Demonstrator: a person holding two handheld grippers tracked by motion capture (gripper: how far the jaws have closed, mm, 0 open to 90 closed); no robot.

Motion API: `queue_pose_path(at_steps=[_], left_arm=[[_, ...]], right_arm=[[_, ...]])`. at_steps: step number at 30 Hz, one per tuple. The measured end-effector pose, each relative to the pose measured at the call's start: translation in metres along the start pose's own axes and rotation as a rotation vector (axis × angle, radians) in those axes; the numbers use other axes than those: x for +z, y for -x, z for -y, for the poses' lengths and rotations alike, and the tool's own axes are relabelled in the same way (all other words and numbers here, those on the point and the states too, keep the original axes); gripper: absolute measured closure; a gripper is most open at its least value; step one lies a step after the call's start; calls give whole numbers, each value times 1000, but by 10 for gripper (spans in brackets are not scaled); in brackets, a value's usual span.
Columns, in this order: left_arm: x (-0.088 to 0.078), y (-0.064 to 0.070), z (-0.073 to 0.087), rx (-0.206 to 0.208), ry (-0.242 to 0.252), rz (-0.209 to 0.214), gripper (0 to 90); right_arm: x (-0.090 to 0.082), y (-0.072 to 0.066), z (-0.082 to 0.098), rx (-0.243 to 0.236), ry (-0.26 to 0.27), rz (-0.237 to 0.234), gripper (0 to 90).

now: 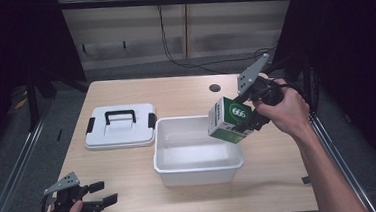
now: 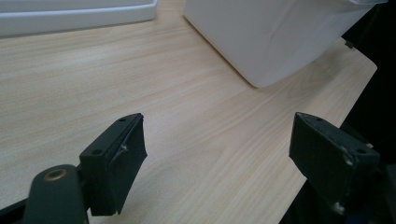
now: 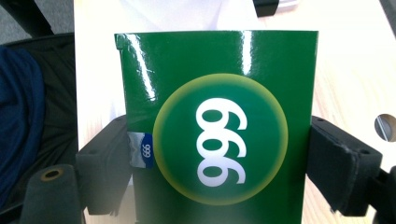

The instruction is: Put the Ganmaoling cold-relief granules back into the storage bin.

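The green box (image 1: 229,119) with "999" on a round emblem hangs tilted above the right rim of the open white tub (image 1: 198,168), which sits mid-desk towards the front edge. The right gripper (image 1: 244,116) has it pinched, one jaw on each side. The tub's lid (image 1: 121,126) with its black handle lies flat beside the tub, towards the desk's (image 1: 131,190) left edge. At the front-left corner the left gripper (image 1: 102,193) rests, jaws spread wide with nothing between them.

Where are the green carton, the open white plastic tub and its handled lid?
Green carton with a white-numbered circle (image 1: 228,119): high view, side face.
Open white plastic tub (image 1: 199,174): high view, near wall.
White lid with black handle (image 1: 121,131): high view, top surface.
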State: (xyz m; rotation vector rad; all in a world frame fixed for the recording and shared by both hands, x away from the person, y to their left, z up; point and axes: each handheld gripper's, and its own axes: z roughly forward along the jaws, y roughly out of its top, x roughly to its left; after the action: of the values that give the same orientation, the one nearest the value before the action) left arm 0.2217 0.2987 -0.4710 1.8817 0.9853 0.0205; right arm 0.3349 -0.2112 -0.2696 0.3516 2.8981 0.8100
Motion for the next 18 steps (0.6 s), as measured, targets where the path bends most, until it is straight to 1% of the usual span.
queue_pose_path(at_steps=[2,4,7,9,11,12,13,15,16,17,18], left_arm=[[0,-1,0,-2,2,3,186],[0,-1,0,-1,1,2,186],[0,0,0,-2,1,1,185],[0,0,0,-2,1,3,186],[0,0,0,-1,1,2,186],[0,0,0,-1,0,3,186],[0,0,0,-1,0,2,185],[0,0,0,-1,0,2,186],[0,0,0,-2,0,3,186],[0,0,0,-3,0,3,186],[0,0,0,-4,0,4,186]], right_arm=[[3,0,-3,13,-36,-2,164],[4,0,-6,16,-54,-7,164],[6,1,-10,11,-67,-17,164],[7,1,-13,12,-95,-13,164],[10,1,-16,6,-121,-20,163],[11,1,-17,11,-132,-20,164],[12,1,-19,13,-140,-24,163],[14,2,-19,12,-140,-28,164],[16,3,-22,13,-158,-36,164],[18,4,-23,6,-158,-40,163],[19,4,-24,11,-169,-45,164]])
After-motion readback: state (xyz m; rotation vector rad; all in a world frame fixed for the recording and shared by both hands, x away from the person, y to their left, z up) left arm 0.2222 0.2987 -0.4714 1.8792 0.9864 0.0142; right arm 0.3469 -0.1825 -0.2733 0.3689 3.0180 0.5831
